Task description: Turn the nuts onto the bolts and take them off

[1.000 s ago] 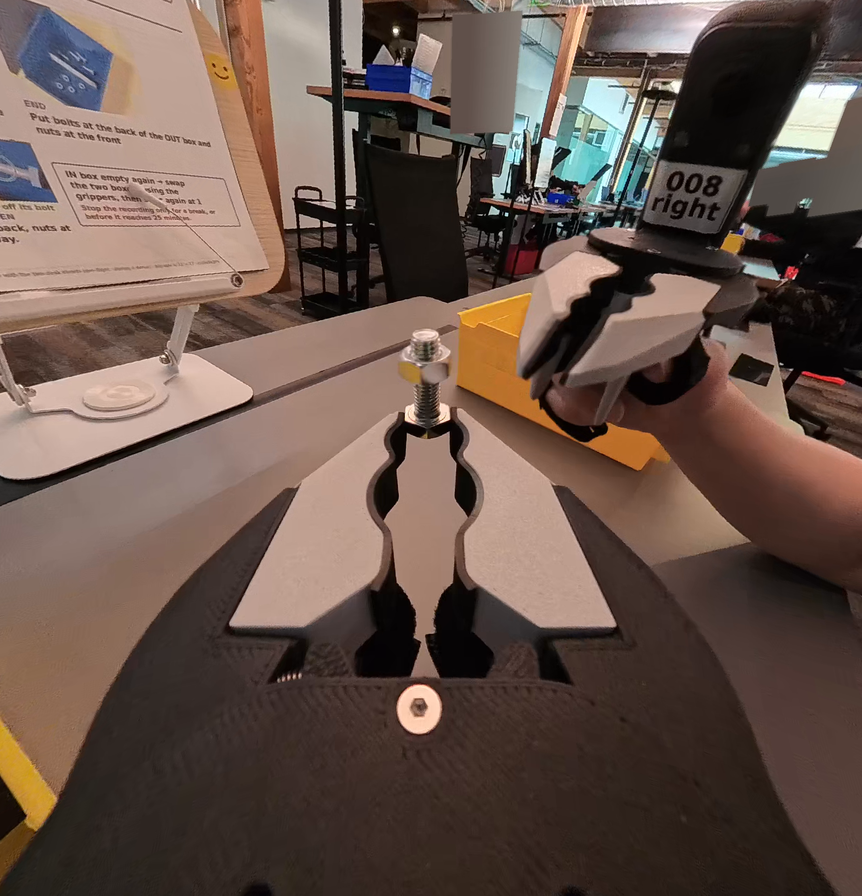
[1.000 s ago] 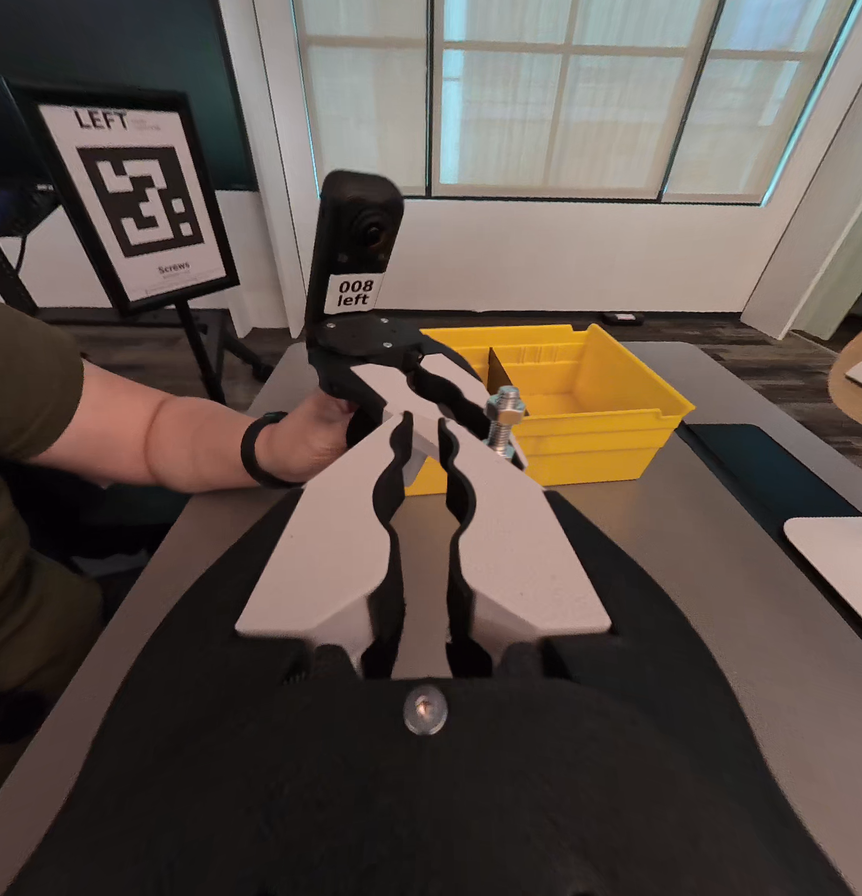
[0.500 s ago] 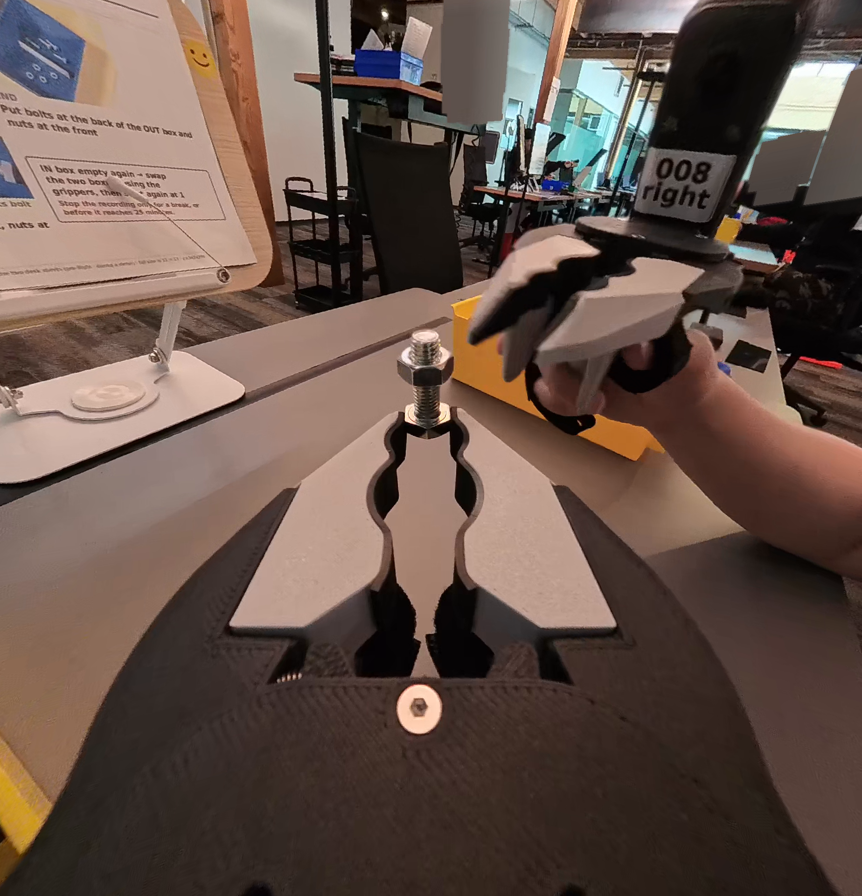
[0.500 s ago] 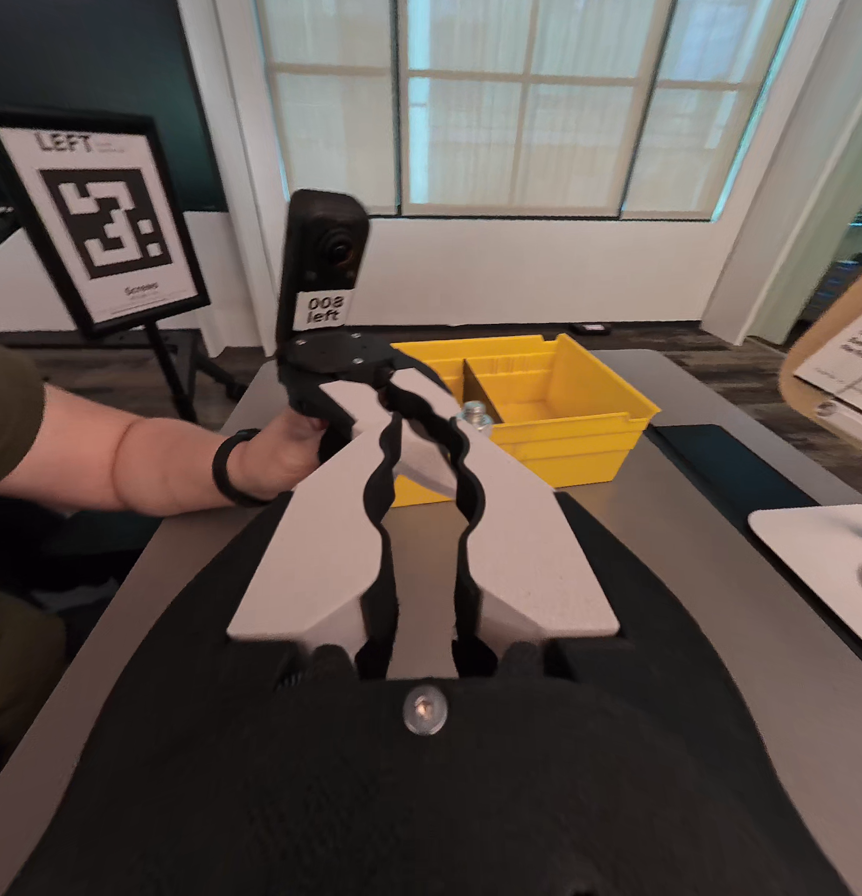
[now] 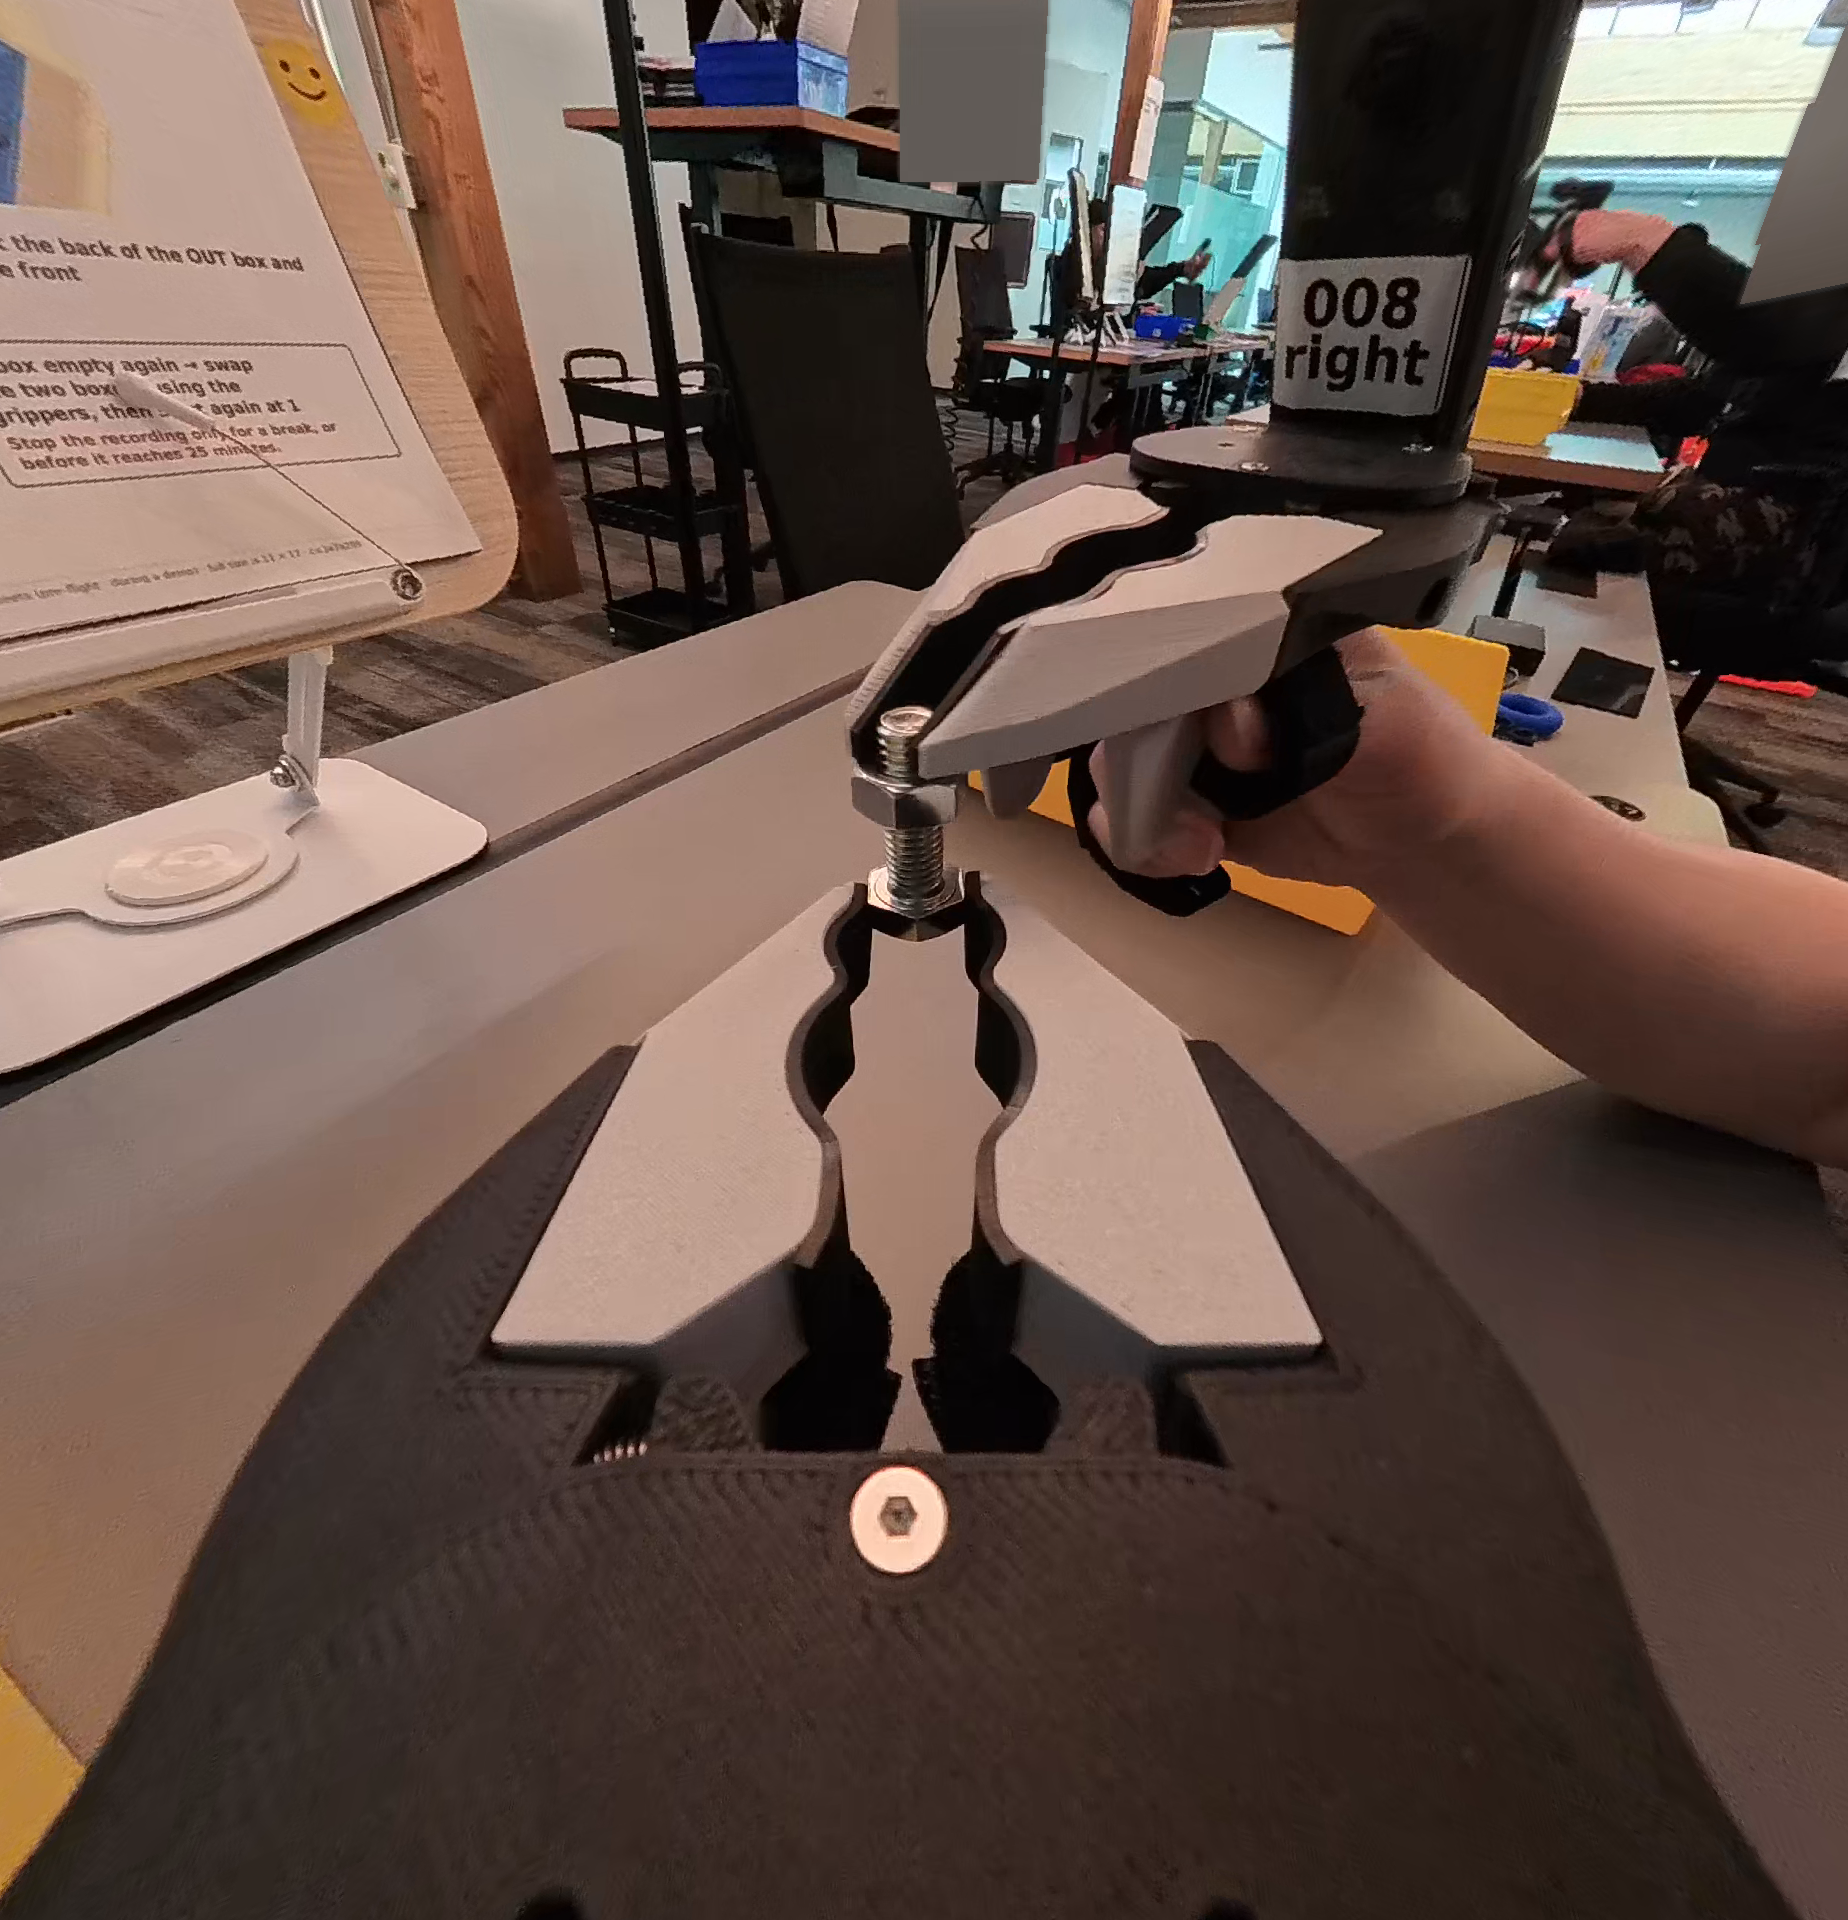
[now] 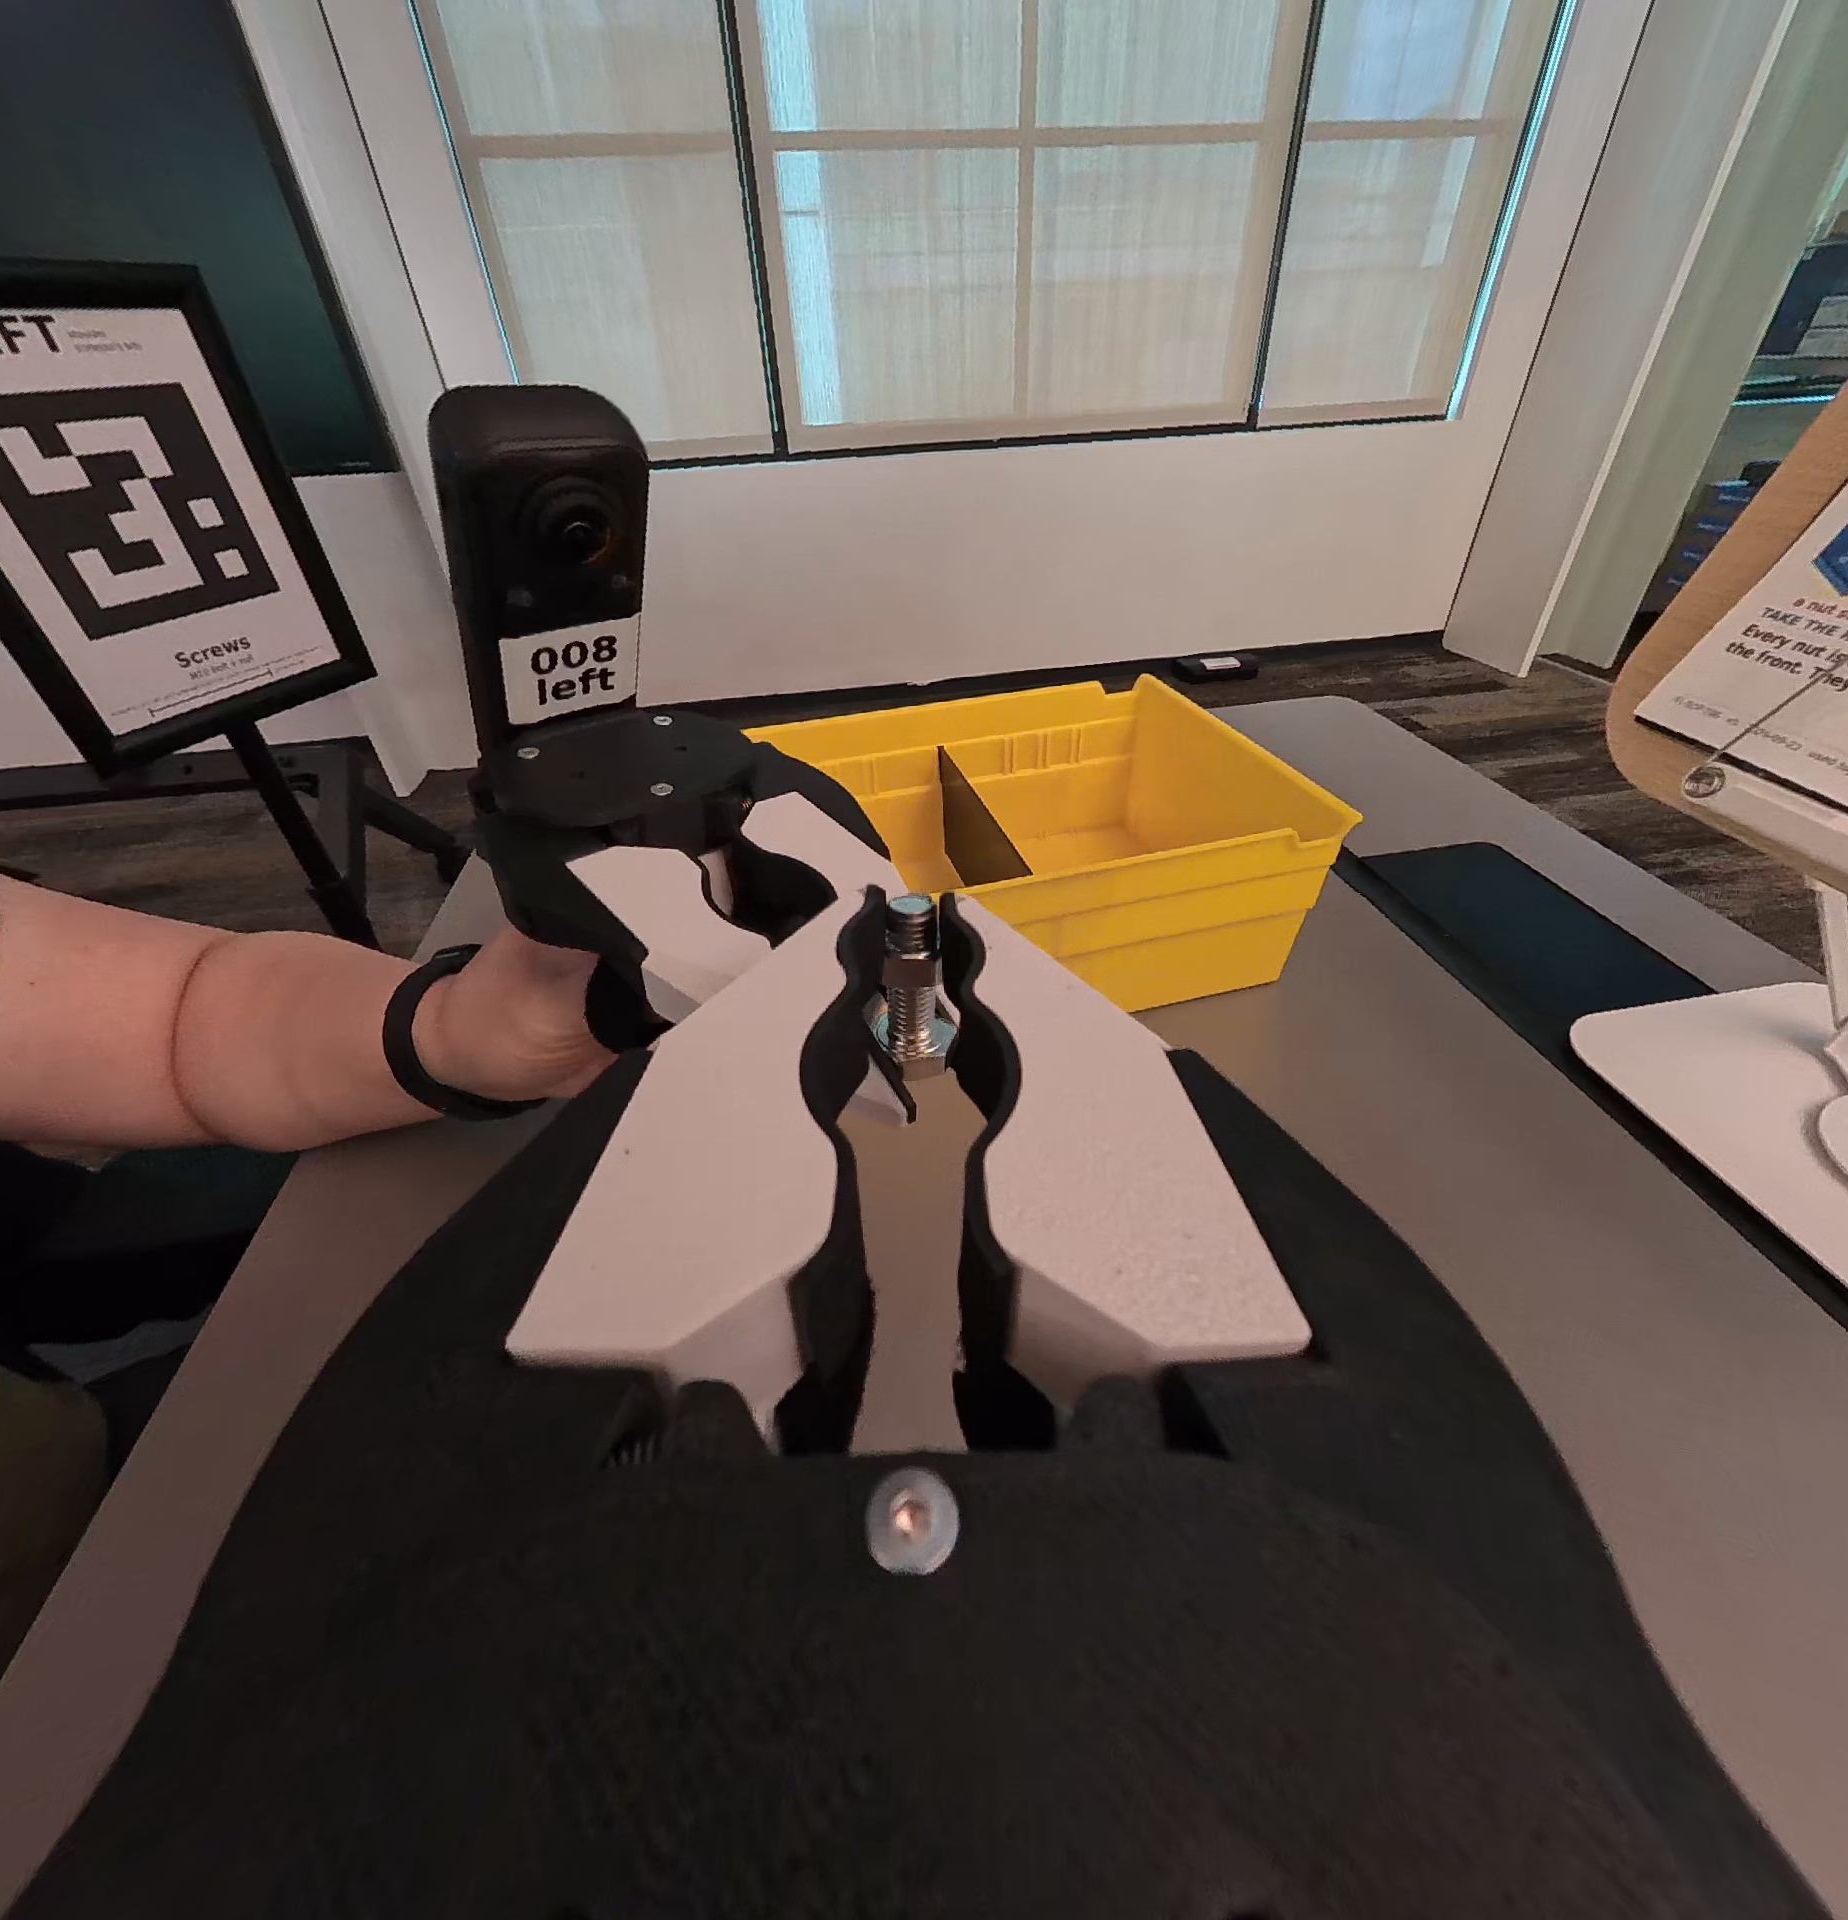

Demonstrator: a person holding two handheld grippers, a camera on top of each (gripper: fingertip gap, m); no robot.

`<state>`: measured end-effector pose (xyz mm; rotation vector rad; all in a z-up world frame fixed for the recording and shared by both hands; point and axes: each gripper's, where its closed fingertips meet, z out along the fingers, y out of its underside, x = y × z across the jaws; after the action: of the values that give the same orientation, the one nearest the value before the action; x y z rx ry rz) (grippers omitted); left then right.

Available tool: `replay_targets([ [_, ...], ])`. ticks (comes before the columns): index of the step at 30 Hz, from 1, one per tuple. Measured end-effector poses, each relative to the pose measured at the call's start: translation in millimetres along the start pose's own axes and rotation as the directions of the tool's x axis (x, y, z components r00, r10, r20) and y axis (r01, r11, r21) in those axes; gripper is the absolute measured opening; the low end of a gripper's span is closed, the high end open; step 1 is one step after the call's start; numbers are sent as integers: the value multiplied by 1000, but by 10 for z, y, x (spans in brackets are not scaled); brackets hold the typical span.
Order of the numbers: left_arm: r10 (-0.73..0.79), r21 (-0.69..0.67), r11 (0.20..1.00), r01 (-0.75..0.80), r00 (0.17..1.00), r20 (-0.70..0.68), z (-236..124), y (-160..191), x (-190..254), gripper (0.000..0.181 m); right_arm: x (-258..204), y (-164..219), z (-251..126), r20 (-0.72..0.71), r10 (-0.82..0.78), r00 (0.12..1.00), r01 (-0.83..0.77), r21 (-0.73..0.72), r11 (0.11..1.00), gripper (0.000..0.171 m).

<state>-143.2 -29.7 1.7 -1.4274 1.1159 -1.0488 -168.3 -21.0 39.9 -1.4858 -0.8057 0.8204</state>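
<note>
Flanking the bolt (image 6: 912,987): yellow bin (image 6: 1159,914) behind, paper stand (image 5: 213,873) beside.

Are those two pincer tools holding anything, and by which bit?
The left gripper clamps the bolt by its head, thread pointing up. The right gripper jaws sit around the nut near the bolt's top.

Bright, even daylight enters through the large white-framed window (image 6: 993,208) behind the yellow plastic bin (image 6: 1159,873); wide-angle bending curves edges, shadows soft.
</note>
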Motion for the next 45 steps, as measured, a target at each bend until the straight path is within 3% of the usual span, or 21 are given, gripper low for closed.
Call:
replay_targets([
  [5,-19,28,999,20,998,-52,2,-35,65,18,-15,-25,-28,0,-19,1000,19,-12,1000,7],
  [8,-33,54,998,35,999,-40,1,-81,61,53,68,-66,-133,-55,-48,997,44,-69,997,7],
  [9,-33,56,998,35,999,-32,2,-83,52,53,114,-134,-232,-91,-63,994,55,-91,994,7],
  [11,-32,39,999,34,999,-40,19,-54,66,49,232,-348,-591,-192,-120,974,91,-150,984,7],
  [14,-41,-11,999,40,997,-58,86,57,95,48,568,-496,-1599,-455,-176,873,31,-308,951,7],
  [16,-45,-57,998,42,997,-64,142,156,110,49,843,-258,-2434,-650,-140,747,-167,-388,907,8],
  [18,-52,-93,995,45,996,-78,190,242,140,49,1081,172,-3177,-799,-45,600,-415,-360,836,8],
  [21,-62,-120,992,50,993,-98,234,313,182,48,1246,1038,-3924,-907,81,413,-742,-283,608,8],
  [25,-58,-142,989,42,993,-106,251,349,205,47,1250,1774,-4201,-925,131,356,-880,-285,381,8],
  [32,-70,-157,986,52,991,-110,261,381,196,47,1325,2158,-4268,-933,119,340,-912,-297,282,8],
  [35,-68,-163,985,50,992,-108,263,390,196,47,1353,2207,-4258,-934,110,340,-914,-301,272,9],
  [38,-62,-152,987,46,993,-103,245,354,185,47,1427,2103,-4287,-939,54,338,-897,-305,320,16],
  [41,-52,-122,992,41,995,-90,189,252,154,47,1524,1757,-4252,-943,3,334,-847,-298,440,29],
  [45,54,-73,996,-53,999,7,-96,-113,-32,48,1616,827,-3964,-918,-101,384,-608,-334,720,31],
])
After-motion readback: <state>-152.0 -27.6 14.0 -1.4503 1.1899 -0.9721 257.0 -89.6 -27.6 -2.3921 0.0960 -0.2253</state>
